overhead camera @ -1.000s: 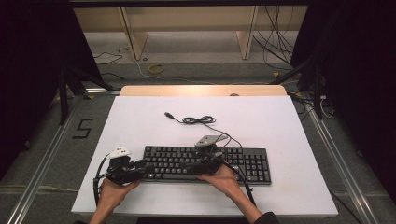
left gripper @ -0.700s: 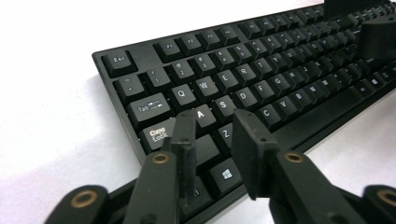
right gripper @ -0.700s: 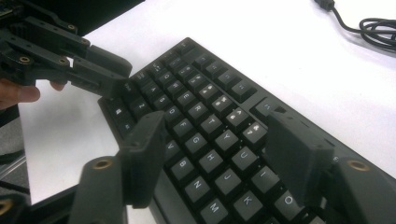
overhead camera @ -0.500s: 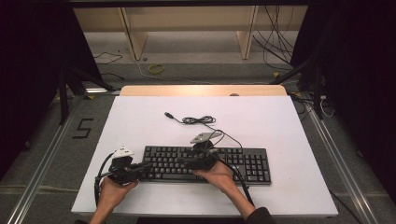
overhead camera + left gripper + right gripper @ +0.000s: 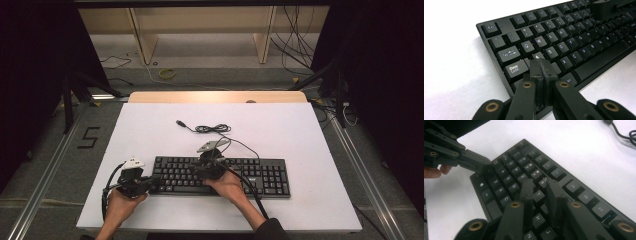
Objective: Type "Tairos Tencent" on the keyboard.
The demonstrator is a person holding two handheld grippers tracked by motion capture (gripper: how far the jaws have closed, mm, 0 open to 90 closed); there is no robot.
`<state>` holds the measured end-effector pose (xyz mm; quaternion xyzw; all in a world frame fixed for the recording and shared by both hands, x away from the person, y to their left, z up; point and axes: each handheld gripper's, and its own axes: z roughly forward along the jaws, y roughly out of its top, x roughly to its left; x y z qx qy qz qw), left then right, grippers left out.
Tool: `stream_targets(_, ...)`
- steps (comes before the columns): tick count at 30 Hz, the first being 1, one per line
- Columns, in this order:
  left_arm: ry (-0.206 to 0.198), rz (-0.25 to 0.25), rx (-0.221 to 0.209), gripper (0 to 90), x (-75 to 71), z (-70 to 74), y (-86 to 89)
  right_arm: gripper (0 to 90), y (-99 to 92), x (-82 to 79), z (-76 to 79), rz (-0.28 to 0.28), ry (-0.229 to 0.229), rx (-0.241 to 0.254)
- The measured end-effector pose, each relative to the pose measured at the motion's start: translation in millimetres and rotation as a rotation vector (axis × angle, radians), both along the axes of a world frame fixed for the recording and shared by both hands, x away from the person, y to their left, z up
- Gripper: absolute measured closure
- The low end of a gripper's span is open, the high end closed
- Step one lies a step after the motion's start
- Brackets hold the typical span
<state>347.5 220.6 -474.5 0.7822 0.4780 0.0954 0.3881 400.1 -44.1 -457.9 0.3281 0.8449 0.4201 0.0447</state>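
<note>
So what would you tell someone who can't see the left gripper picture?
The left gripper, its two black jaws pressed together, rests its tip on a black keyboard near the A and Caps Lock keys. The keyboard lies slantwise on a white table, and the right gripper hangs over the keys farther off.

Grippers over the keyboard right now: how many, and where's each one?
2. The left gripper, jaws shut, sits at the left end of the keyboard, near Caps Lock. The right gripper, jaws slightly apart, is over the letter keys at mid-board.

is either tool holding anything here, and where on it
Nothing is held. The left tool, jaws together, rests its tips on the keyboard near the A key; the right tool, jaws slightly apart, points at its middle keys.
</note>
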Motion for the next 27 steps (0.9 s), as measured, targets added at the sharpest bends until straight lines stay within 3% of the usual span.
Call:
stream_targets(10,0.011,-0.010,0.005,89.4,0.1,-0.9,-1.3,89.8,12.5,3.7,-5.6,0.009,0.004,-0.038)
stream_targets(27,0.024,-0.007,0.006,89.4,1.3,-3.0,-1.5,90.0,21.0,9.0,-15.0,0.001,0.020,-0.072)
